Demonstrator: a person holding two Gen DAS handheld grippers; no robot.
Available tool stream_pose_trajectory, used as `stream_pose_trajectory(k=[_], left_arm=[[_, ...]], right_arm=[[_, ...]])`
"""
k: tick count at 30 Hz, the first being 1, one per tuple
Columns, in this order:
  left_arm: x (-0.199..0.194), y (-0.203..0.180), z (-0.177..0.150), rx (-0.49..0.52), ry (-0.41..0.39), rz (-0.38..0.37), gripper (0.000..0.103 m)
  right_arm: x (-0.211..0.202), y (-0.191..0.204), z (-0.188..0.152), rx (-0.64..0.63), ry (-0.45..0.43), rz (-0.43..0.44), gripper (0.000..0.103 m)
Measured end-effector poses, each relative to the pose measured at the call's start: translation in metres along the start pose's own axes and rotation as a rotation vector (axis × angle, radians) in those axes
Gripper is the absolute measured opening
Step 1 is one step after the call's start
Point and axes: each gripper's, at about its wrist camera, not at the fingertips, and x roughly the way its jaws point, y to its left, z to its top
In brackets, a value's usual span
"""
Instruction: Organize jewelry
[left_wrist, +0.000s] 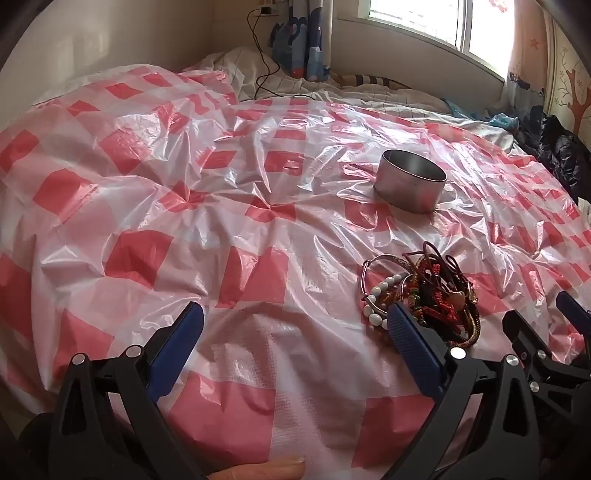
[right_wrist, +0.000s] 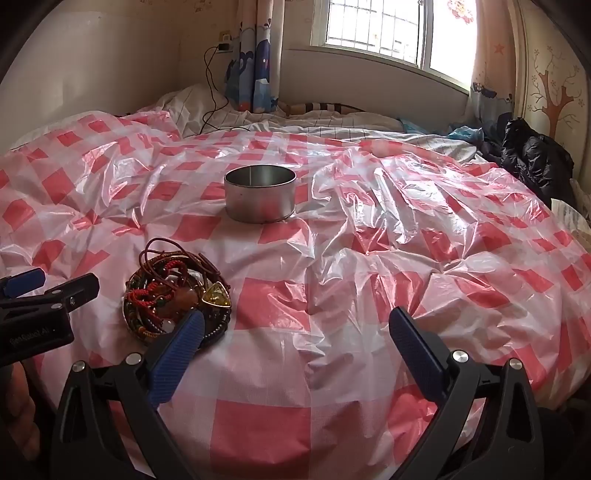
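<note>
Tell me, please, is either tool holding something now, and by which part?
Nothing is held. The left tool and right tool are both open and empty; the jewelry pile lies untouched on the checkered plastic sheet.

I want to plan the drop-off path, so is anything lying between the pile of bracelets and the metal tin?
Nothing visible does. Between the jewelry pile and the metal tin lies only wrinkled checked plastic sheet. Both open grippers, left and right, hang just short of the pile.
</note>
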Motion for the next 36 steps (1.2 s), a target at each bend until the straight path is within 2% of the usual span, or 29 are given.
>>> stream_pose_trajectory(k=[17,27,33,36], left_arm=[[0.001,-0.002,0.0,0.014,0.008,-0.002,0.096],[-0.005,-0.023,-0.006,0.137,-0.033,0.061,0.096],[-0.007,-0.018,-0.006,0.12,-0.032,-0.017,0.096],[-0.005,-0.018,-0.005,0.112,-0.019,-0.032,0.096]], right_arm=[[-0.001,-0.002,0.001,0.001,-0.001,-0.001,0.096],[-0.002,-0.012,0.002,0.028,-0.013,-0.014,0.096],[-0.003,-0.013,0.002,0.023,-0.011,-0.017,0.096],[-0.004,-0.011,0.001,0.015,-0.011,-0.017,0.096]])
